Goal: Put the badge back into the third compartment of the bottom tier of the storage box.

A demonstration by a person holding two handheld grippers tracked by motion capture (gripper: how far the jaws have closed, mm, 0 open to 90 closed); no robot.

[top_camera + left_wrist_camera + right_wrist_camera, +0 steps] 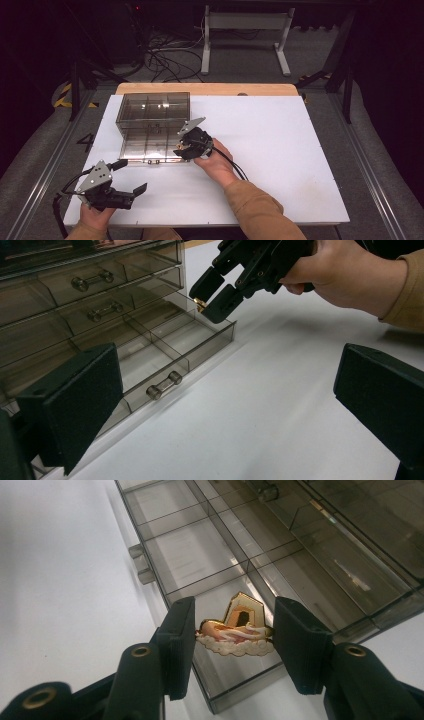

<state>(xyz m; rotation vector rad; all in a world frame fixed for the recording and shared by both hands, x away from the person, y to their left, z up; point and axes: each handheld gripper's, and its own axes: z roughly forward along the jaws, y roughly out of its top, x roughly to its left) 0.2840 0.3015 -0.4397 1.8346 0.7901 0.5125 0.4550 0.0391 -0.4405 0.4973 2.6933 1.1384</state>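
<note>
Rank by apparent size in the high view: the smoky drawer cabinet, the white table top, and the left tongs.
1. White table top, by far the largest.
2. Smoky drawer cabinet, with its open bottom drawer.
3. Left tongs, smallest, though nearer the camera.

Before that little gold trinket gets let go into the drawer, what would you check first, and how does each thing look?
1. Grip: the right gripper is shut on the gold pin, a pad on each side: ok.
2. Drawer: the bottom drawer of the smoky plastic organizer is pulled out: ok.
3. Aim: the pin hangs above the end compartment at the drawer's corner, near its front wall: ok, though close to the edge.
4. Compartment free: nothing seen lying in it: ok.
5. Height above the drawer floor: cannot tell.
6. Left gripper: open, resting apart at the table's near edge, out of the way: ok.
</note>
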